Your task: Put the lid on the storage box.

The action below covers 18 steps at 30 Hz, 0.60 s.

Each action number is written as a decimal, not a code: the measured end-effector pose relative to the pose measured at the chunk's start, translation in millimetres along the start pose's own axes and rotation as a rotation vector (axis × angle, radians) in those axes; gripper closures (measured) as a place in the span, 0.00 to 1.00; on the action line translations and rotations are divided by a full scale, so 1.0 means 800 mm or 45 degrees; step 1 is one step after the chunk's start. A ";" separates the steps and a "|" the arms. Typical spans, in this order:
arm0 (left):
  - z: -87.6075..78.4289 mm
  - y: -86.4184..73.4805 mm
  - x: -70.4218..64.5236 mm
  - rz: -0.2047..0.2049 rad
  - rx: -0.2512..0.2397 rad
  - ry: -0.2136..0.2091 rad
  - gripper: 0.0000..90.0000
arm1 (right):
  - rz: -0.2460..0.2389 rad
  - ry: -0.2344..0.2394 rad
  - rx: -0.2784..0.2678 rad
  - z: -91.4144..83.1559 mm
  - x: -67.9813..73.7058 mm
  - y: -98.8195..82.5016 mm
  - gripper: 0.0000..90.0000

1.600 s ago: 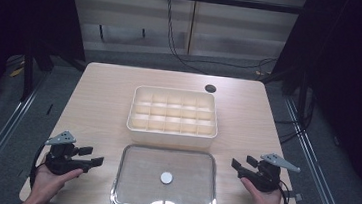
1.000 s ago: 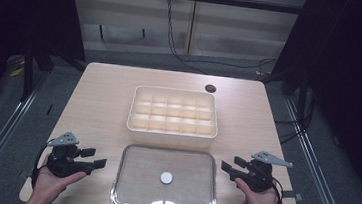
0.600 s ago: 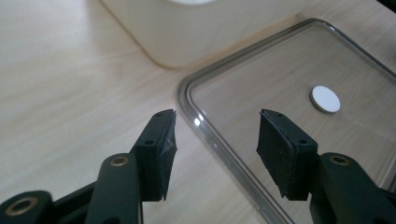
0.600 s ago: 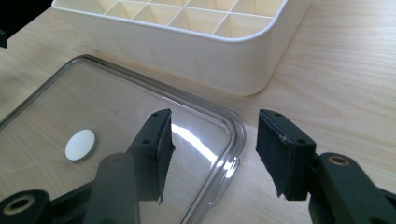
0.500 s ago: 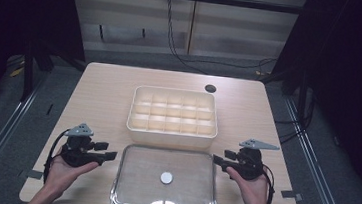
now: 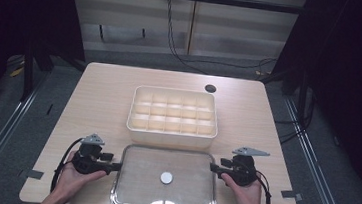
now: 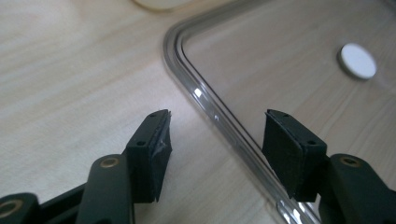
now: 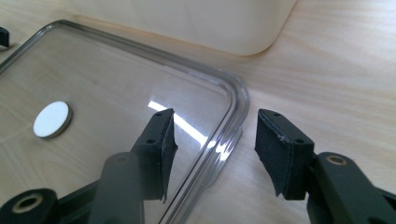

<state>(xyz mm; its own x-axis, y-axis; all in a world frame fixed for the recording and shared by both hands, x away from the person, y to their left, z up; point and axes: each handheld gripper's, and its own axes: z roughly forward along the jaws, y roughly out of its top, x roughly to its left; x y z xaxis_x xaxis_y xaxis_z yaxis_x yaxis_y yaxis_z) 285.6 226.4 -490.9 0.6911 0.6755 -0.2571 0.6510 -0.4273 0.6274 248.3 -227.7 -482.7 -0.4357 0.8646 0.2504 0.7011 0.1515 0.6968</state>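
Observation:
A clear lid (image 6: 141, 178) with a white disc (image 6: 166, 177) at its centre lies flat near the table's front edge. Behind it stands a cream compartment box (image 6: 171, 131). My left gripper (image 6: 115, 166) is at the lid's left edge. In the left gripper view the lid's rim (image 7: 205, 105) runs between the jaws of that gripper (image 7: 217, 149), whose pads stand apart from it after having just been opening. My right gripper (image 6: 214, 168) is at the lid's right edge. Its jaws (image 8: 215, 149) have just been closing, straddle the rim (image 8: 233, 112) and do not touch it.
A dark round hole (image 6: 210, 88) sits in the tabletop behind the box. Grey tape marks (image 6: 35, 174) lie near both front corners of the table. Bare wood lies to either side of the box and the lid. Cables trail from both grippers over the front edge.
Both grippers have moved inward from the table's sides to the lid's short edges and sunk lower. Lid and box have not moved.

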 end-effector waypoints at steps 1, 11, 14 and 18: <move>0.001 0.000 -0.001 0.014 0.001 -0.005 0.47 | -0.002 0.015 0.002 0.001 0.000 -0.001 0.53; 0.007 0.000 -0.012 0.042 -0.002 -0.034 0.57 | -0.048 -0.031 0.061 0.012 0.008 -0.010 0.58; 0.007 0.000 -0.014 0.056 0.006 -0.047 0.60 | -0.072 -0.070 0.082 0.018 0.015 -0.012 0.60; 0.008 0.000 -0.018 0.066 0.011 -0.039 0.62 | -0.067 -0.085 0.079 0.019 0.018 -0.012 0.60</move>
<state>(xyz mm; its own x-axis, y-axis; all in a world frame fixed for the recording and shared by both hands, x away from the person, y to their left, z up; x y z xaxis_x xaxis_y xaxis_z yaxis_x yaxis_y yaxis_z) 277.8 212.6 -491.9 0.7330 0.6338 -0.2471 0.6168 -0.4660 0.6343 243.8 -209.2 -496.5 -0.4358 0.8843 0.1674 0.7124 0.2253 0.6646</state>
